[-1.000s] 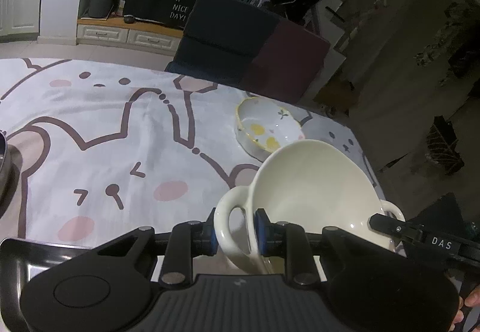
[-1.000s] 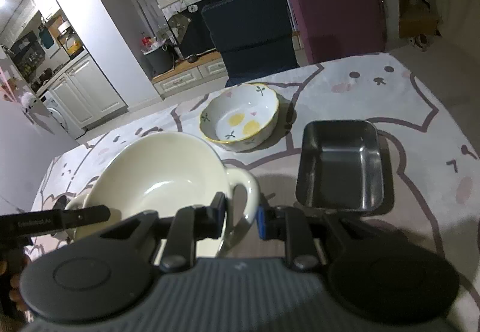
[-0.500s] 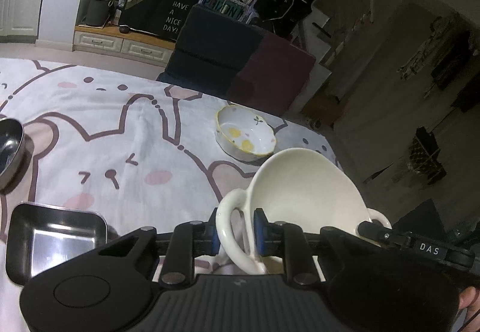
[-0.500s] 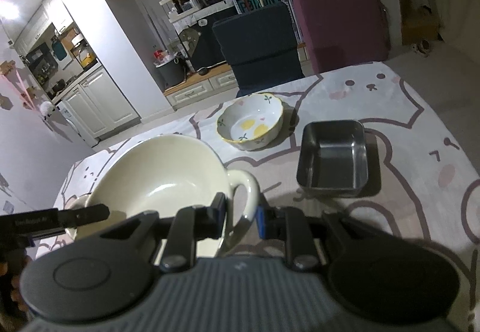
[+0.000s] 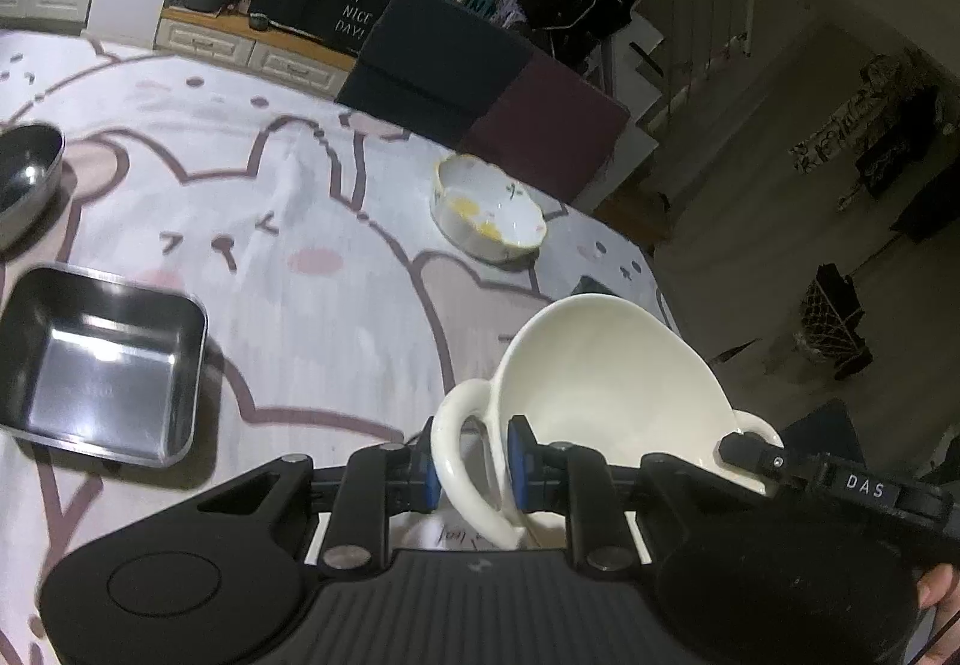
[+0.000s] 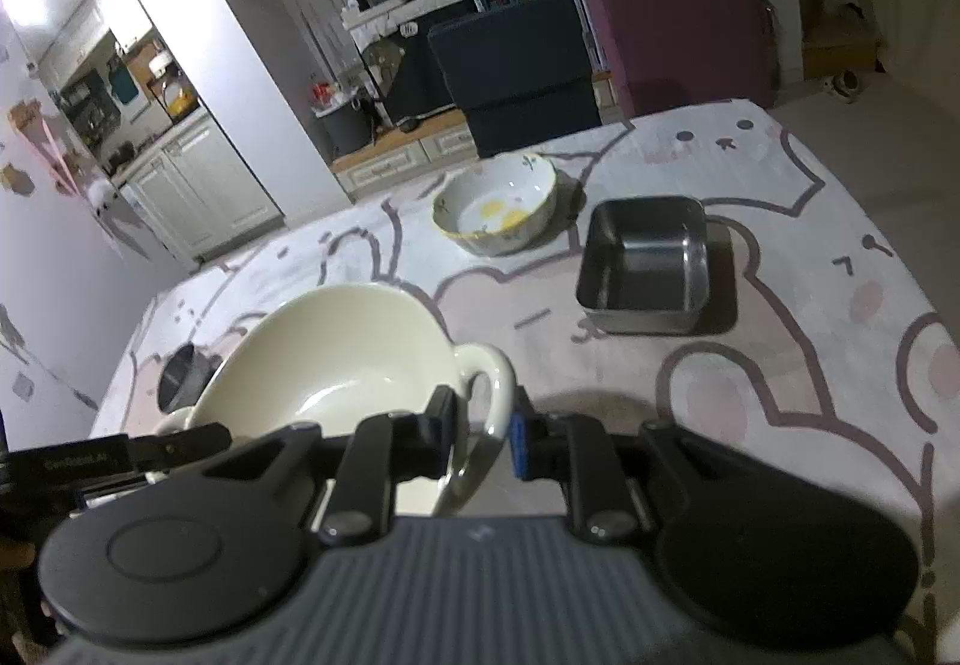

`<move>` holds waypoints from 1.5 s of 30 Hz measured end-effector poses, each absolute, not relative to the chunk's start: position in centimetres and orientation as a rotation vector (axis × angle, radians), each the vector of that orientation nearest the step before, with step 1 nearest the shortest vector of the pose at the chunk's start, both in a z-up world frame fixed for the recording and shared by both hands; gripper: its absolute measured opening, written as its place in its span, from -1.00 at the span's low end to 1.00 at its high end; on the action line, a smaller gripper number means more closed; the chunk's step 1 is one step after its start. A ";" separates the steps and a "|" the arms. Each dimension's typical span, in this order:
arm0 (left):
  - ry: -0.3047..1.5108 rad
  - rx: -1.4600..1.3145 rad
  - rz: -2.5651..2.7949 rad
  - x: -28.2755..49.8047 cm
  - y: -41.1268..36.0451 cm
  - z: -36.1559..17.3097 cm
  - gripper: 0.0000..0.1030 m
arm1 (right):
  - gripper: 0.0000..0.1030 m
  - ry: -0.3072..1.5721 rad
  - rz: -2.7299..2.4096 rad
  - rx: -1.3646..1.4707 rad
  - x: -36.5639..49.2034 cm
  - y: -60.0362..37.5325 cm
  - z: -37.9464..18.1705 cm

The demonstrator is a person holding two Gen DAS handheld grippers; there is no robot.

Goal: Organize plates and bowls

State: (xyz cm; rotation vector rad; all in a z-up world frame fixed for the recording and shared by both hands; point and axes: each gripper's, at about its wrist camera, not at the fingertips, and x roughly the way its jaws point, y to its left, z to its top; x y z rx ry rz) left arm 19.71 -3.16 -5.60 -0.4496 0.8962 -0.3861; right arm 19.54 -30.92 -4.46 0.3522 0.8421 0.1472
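Observation:
A cream two-handled bowl (image 5: 606, 371) hangs in the air above the table, held from both sides. My left gripper (image 5: 474, 464) is shut on one loop handle. My right gripper (image 6: 483, 434) is shut on the other loop handle of the same bowl (image 6: 348, 347). A floral bowl with yellow spots (image 5: 489, 212) stands farther back on the table; it also shows in the right wrist view (image 6: 495, 212). A square steel tray (image 5: 99, 365) lies on the cloth, also in the right wrist view (image 6: 645, 263).
A round steel bowl (image 5: 27, 179) sits at the left edge of the left wrist view. A small dark cup (image 6: 180, 386) stands under the cream bowl's rim. The bunny-print tablecloth (image 6: 810, 317) covers the table. Dark blue and maroon chairs (image 6: 516, 71) stand behind the far edge.
Both grippers have lifted the cream bowl higher above the table. The view has widened, so the steel tray and round steel bowl now show fully.

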 end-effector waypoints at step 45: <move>1.036 -0.454 -0.320 18.6 -3.0 -15.0 -0.43 | -0.57 1.049 0.140 0.126 20.1 -27.1 -8.1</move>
